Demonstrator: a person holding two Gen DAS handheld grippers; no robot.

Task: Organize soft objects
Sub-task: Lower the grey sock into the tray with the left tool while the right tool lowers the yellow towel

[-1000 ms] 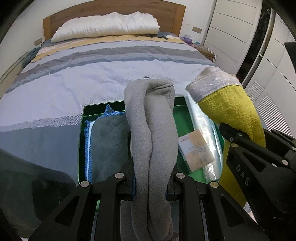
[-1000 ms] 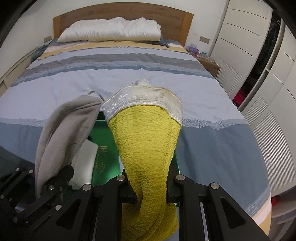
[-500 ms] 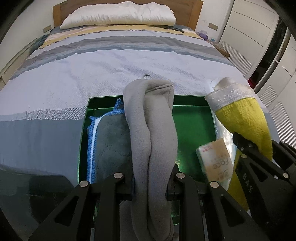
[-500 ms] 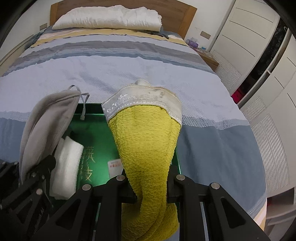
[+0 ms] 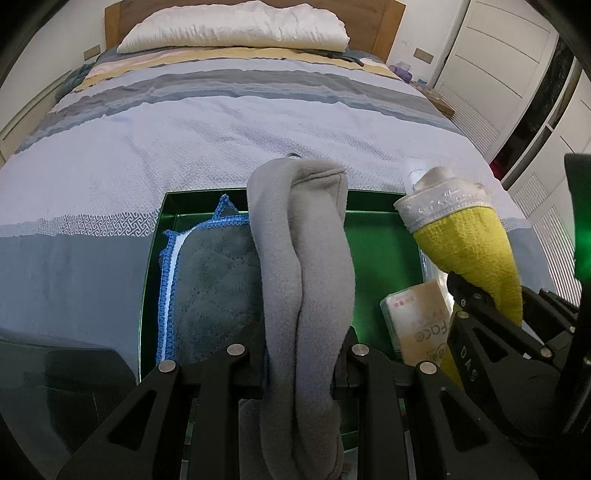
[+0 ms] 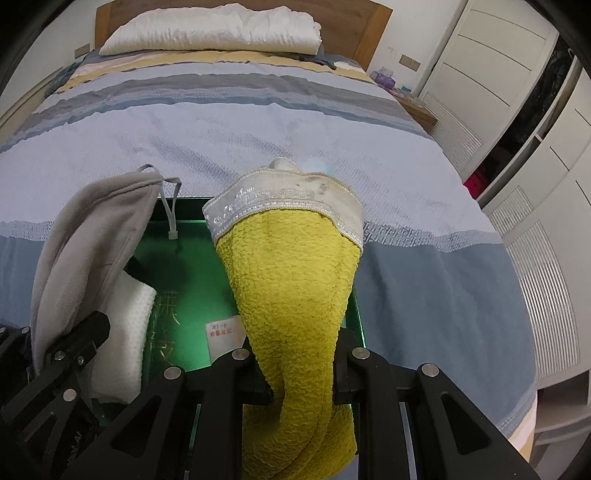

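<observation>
My left gripper (image 5: pixel 301 373) is shut on a grey fleece cloth (image 5: pixel 306 266) that stands up out of its jaws over the green tray (image 5: pixel 373 236). In the tray's left half lies a folded dark grey towel with a blue edge (image 5: pixel 210 280). My right gripper (image 6: pixel 303 376) is shut on a yellow towel with a white band (image 6: pixel 295 288), held over the right part of the green tray (image 6: pixel 192 266). The yellow towel (image 5: pixel 469 251) and right gripper (image 5: pixel 480 332) show at the right of the left wrist view. The grey cloth (image 6: pixel 88 243) hangs at the left of the right wrist view.
The tray sits near the foot of a bed with a striped cover (image 5: pixel 258 122) and a white pillow (image 5: pixel 236 26). A tissue pack (image 5: pixel 417 317) lies in the tray's right side, a white cloth (image 6: pixel 129 325) at its left. Wardrobe doors (image 6: pixel 535 166) stand to the right.
Both grippers came closer and lower over the tray with their cloths still gripped. The tray now fills more of both views.
</observation>
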